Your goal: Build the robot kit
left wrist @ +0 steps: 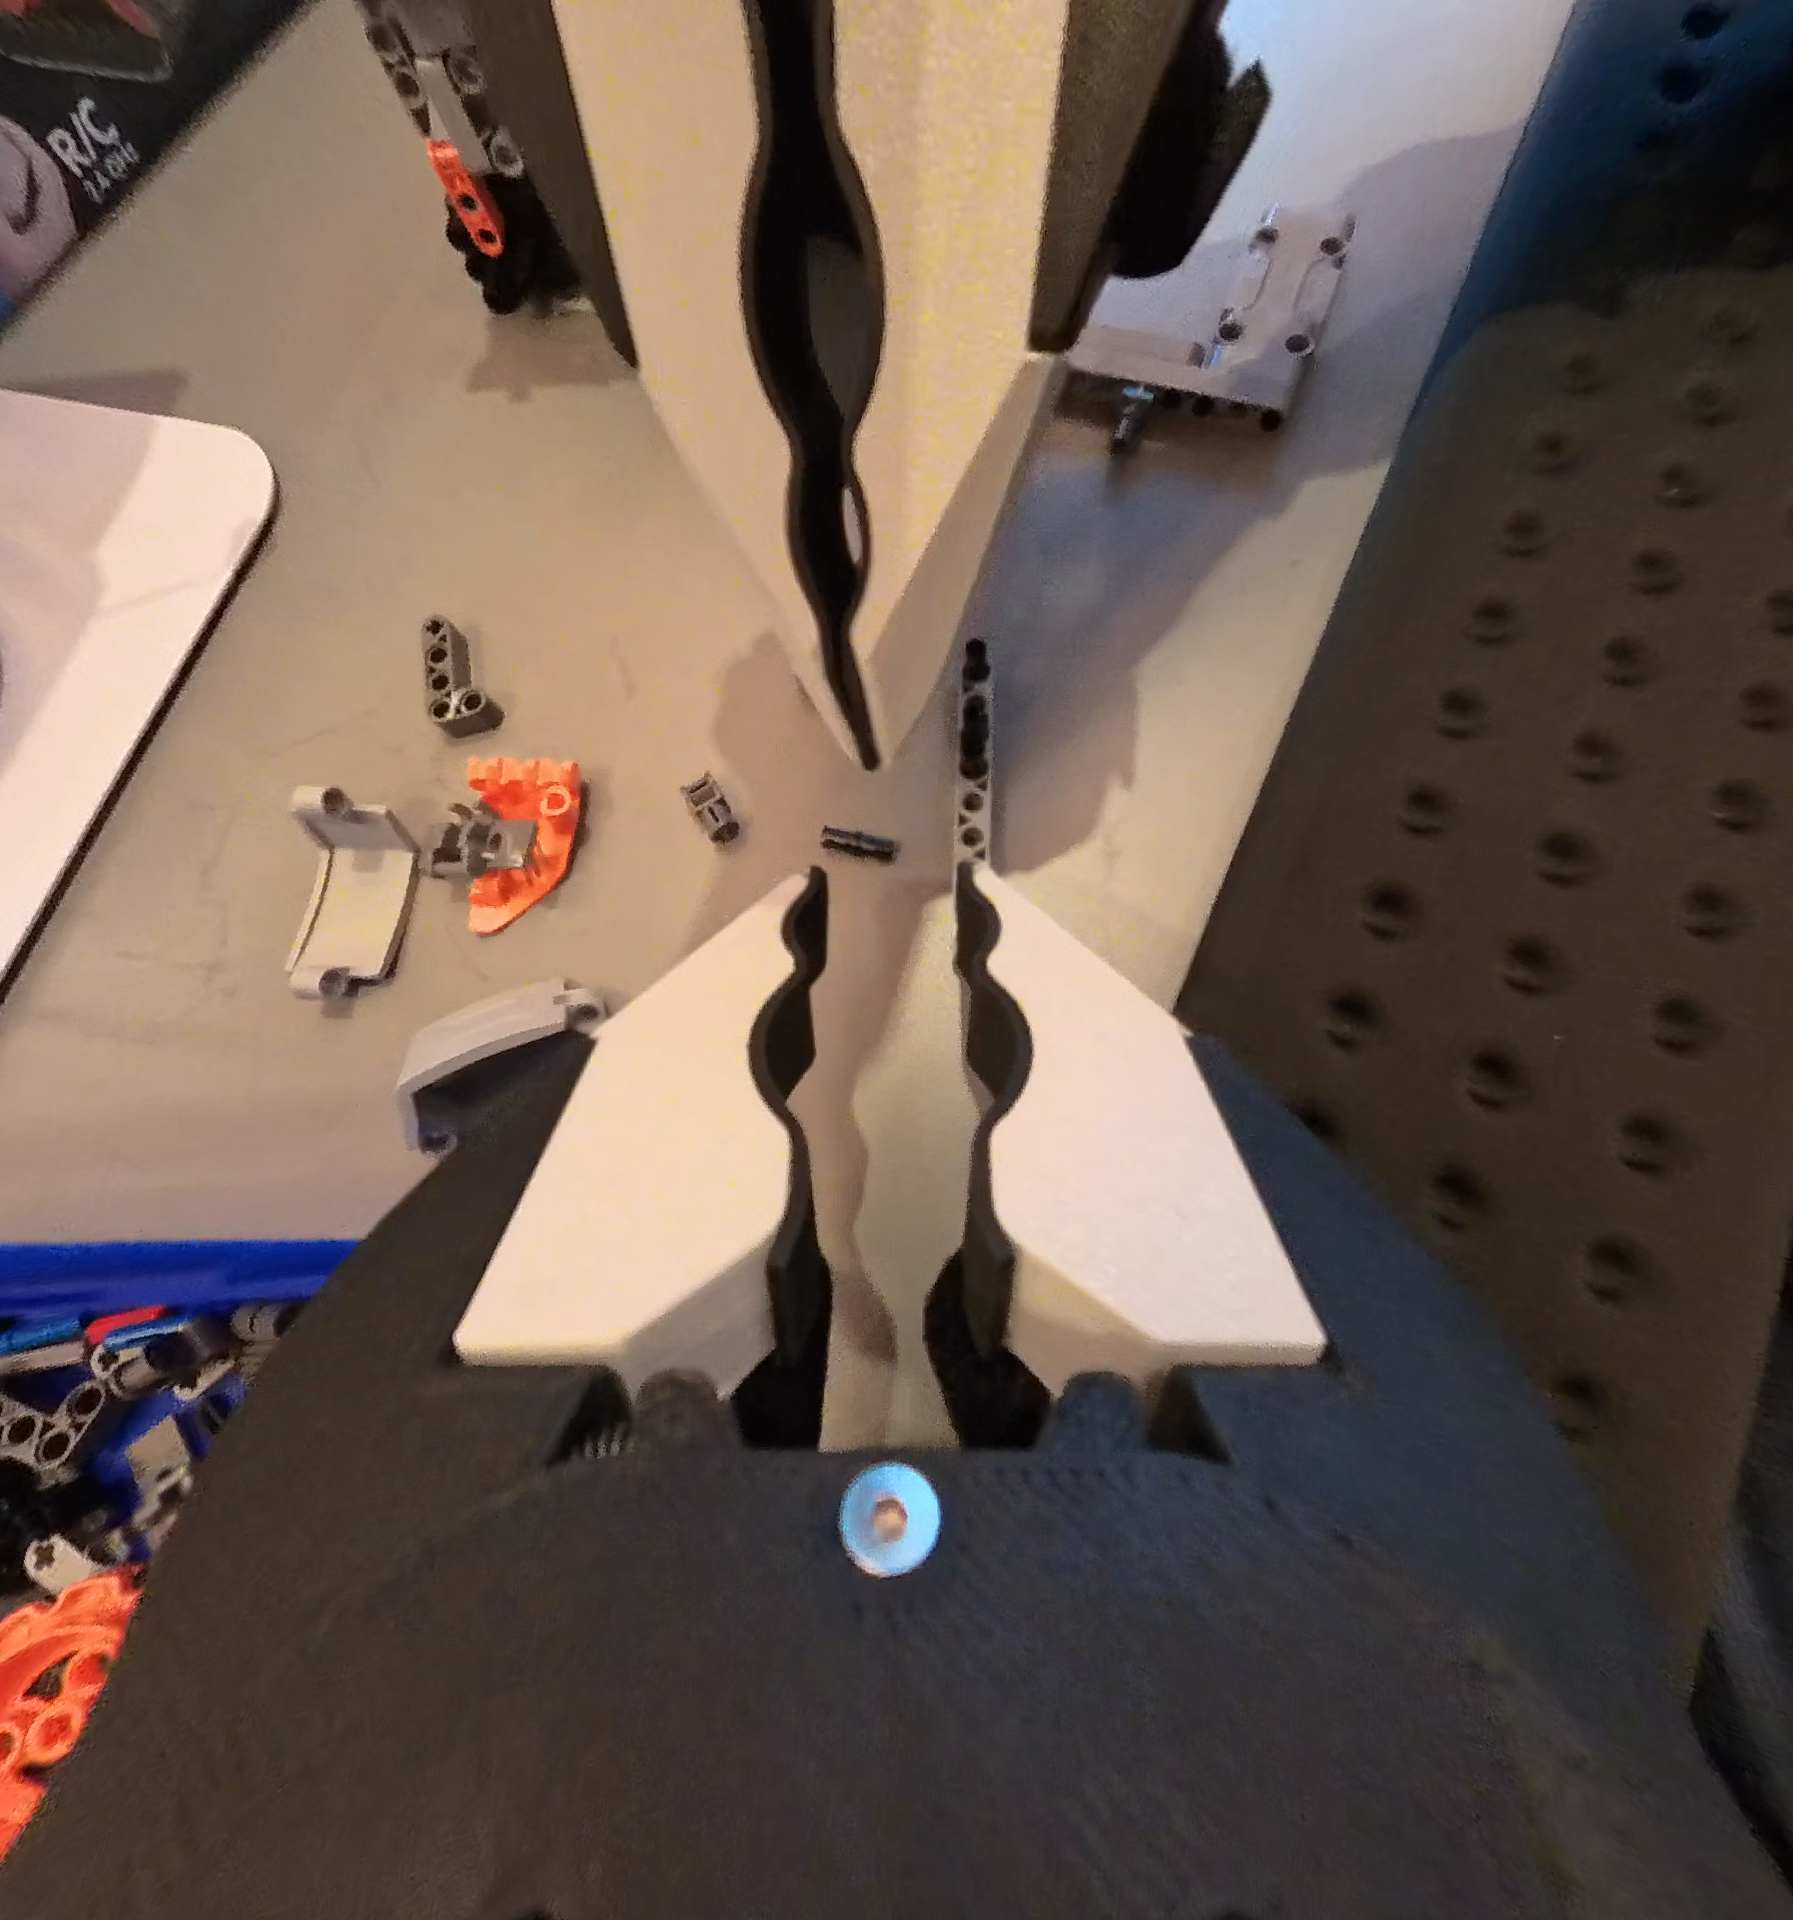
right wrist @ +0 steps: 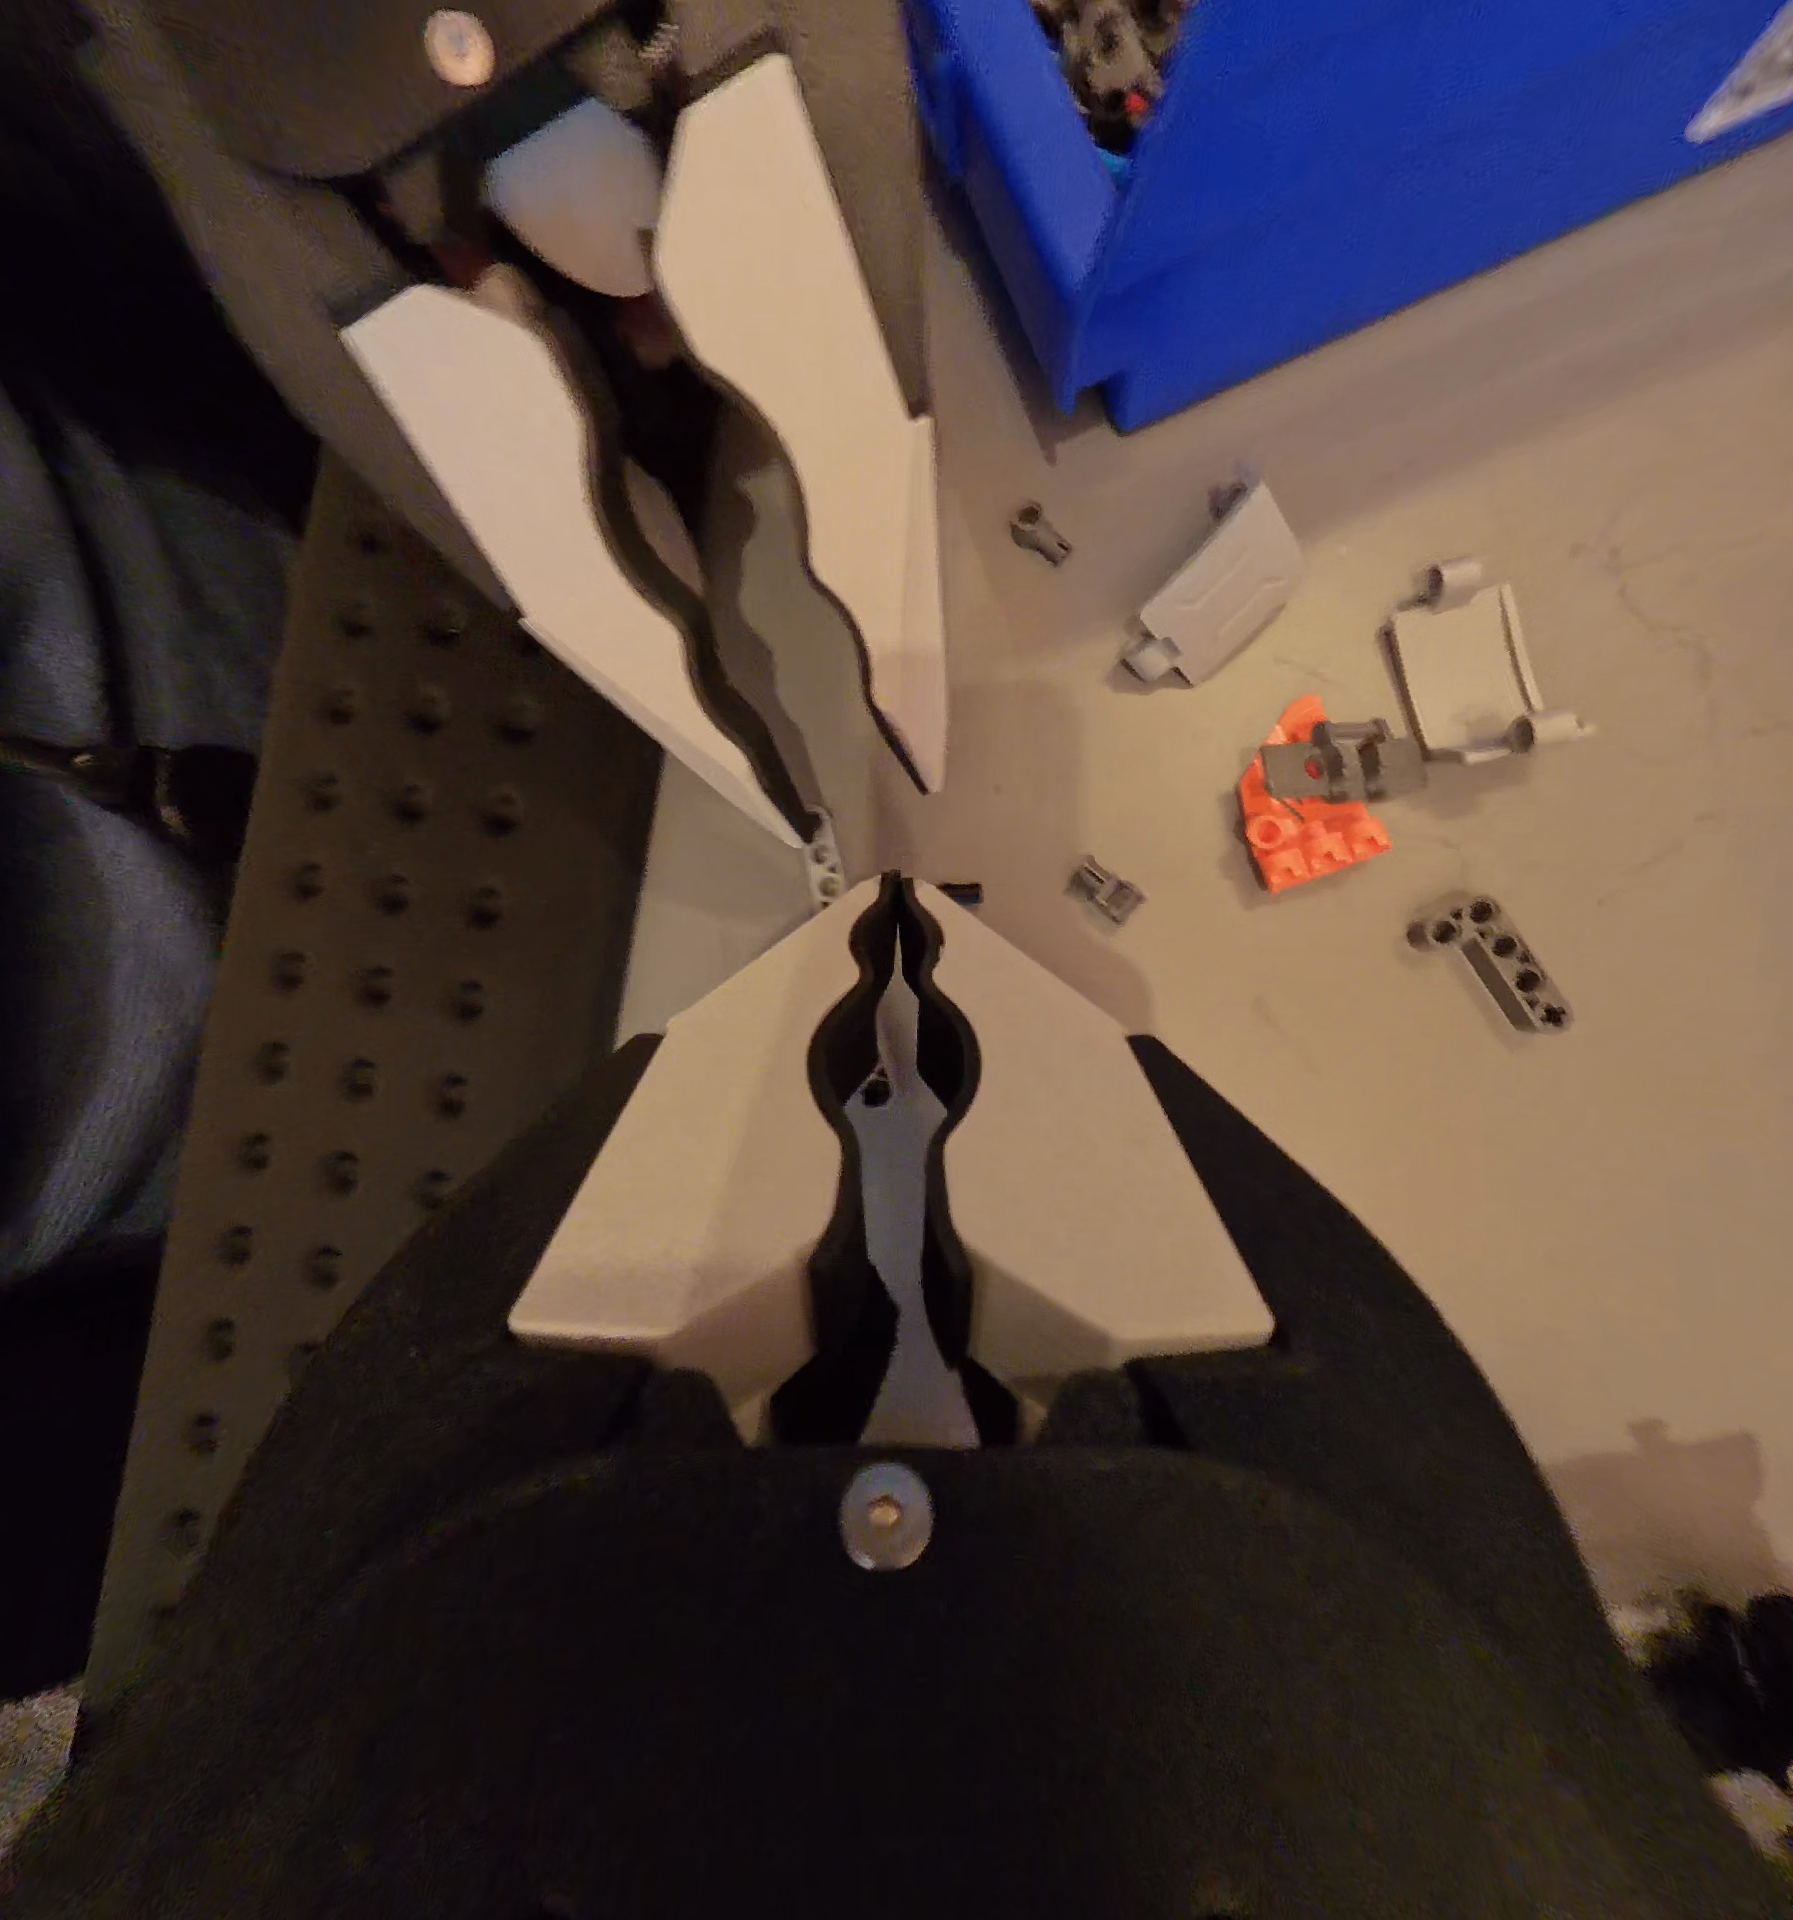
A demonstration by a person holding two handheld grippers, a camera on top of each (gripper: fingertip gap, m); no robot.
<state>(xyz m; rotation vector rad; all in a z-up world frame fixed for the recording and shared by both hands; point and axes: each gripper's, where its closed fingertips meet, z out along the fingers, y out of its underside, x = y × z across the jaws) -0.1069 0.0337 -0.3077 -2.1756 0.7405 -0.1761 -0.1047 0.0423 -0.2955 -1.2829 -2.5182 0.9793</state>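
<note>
Left gripper [left wrist: 892,883]: white fingers with black wavy pads stand parted. A light grey perforated plastic beam [left wrist: 973,769] stands upright against its right fingertip; whether the pad actually bears on it is hard to judge from this angle. A short black plastic pin [left wrist: 858,842] lies on the grey table [left wrist: 248,364] just ahead of the tips.

Right gripper [right wrist: 897,888]: jaws closed, tips meeting, nothing visibly held between them. It points tip to tip at the left gripper, just beside the beam's lower end.

Scattered nearby on the table: an orange curved plastic piece [left wrist: 523,842] with a dark grey connector, two light grey curved panels [left wrist: 352,899], and a dark grey L-shaped perforated beam [left wrist: 456,675]. A blue bin of mixed parts [right wrist: 1391,208] stands farther off.
</note>
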